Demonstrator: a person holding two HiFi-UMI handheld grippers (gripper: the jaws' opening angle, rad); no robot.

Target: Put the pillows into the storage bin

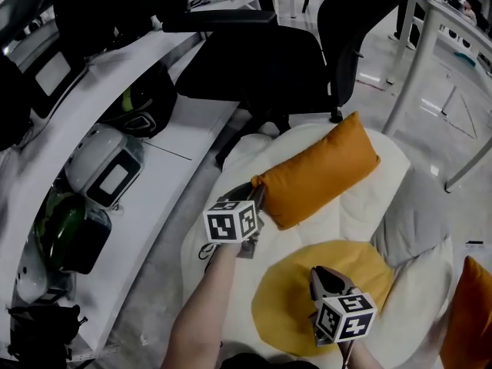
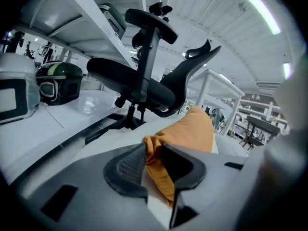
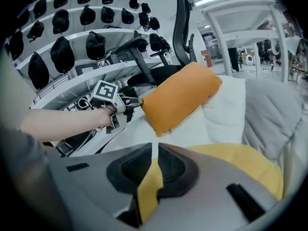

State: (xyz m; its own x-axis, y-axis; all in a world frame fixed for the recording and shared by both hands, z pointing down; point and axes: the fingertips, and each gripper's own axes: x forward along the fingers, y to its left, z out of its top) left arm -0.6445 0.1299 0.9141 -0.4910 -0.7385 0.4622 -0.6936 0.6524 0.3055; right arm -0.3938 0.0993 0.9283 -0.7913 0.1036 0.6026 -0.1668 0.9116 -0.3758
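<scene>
An orange pillow [image 1: 319, 171] [image 2: 192, 129] [image 3: 180, 95] lies slantwise on a big white cushion [image 1: 369, 202] on the floor. My left gripper [image 1: 257, 193] [image 2: 153, 153] is at its near left corner, shut on the orange fabric bunched between the pads. A round yellow pillow [image 1: 284, 290] [image 3: 250, 162] lies nearer to me on the same cushion. My right gripper [image 1: 317, 277] [image 3: 155, 163] is shut on a fold of its yellow cover. No storage bin shows in any view.
A grey pillow [image 1: 419, 214] [image 3: 269, 109] lies at the right, and another orange pillow [image 1: 470, 314] shows at the lower right edge. A black office chair [image 1: 261, 60] stands just beyond the cushion. White shelving with helmets [image 1: 108, 175] runs along the left; white table legs [image 1: 415, 60] stand at the back right.
</scene>
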